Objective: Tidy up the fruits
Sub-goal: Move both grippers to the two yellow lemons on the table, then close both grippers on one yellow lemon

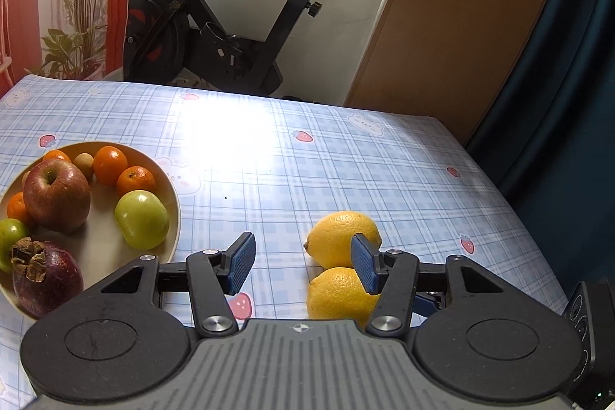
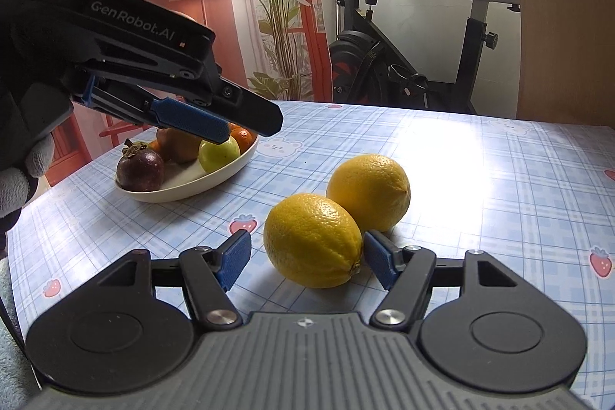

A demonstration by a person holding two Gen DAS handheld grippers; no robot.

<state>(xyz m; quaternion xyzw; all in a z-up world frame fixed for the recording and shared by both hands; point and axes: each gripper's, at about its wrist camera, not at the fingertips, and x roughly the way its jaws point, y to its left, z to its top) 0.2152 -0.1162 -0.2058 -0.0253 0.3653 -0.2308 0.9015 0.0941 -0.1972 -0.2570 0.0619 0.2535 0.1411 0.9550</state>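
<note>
The nearer lemon [image 2: 313, 241] sits closest to the right wrist camera, on the blue checked tablecloth [image 2: 499, 218], between the blue pads of the right gripper [image 2: 307, 262]. That gripper's jaws are opening: the left pad stands clear of the peel, and the right pad is just at the lemon's pointed end, with no squeeze visible. A 2nd lemon [image 2: 371, 191] lies right behind it, the 2 touching. From the left wrist view the same pair shows to the right of centre, the farther lemon [image 1: 338, 237] above the closer one [image 1: 338, 294]. The left gripper [image 1: 303, 266] hangs above the table with its jaws at a middling gap and nothing between the pads; its right finger overlaps the lemons only in the line of sight. In the right wrist view this gripper [image 2: 238, 125] appears from the side, raised above the plate's near rim, held in a gloved hand [image 2: 19, 179]. The cream plate [image 1: 175, 202] stands well to the left of the lemons and carries a red apple [image 1: 55, 193], a green fruit [image 1: 142, 218], several small oranges [image 1: 110, 164] and a dark purple mangosteen [image 1: 46, 279]. An exercise bike [image 1: 215, 25] stands behind the table.
</note>
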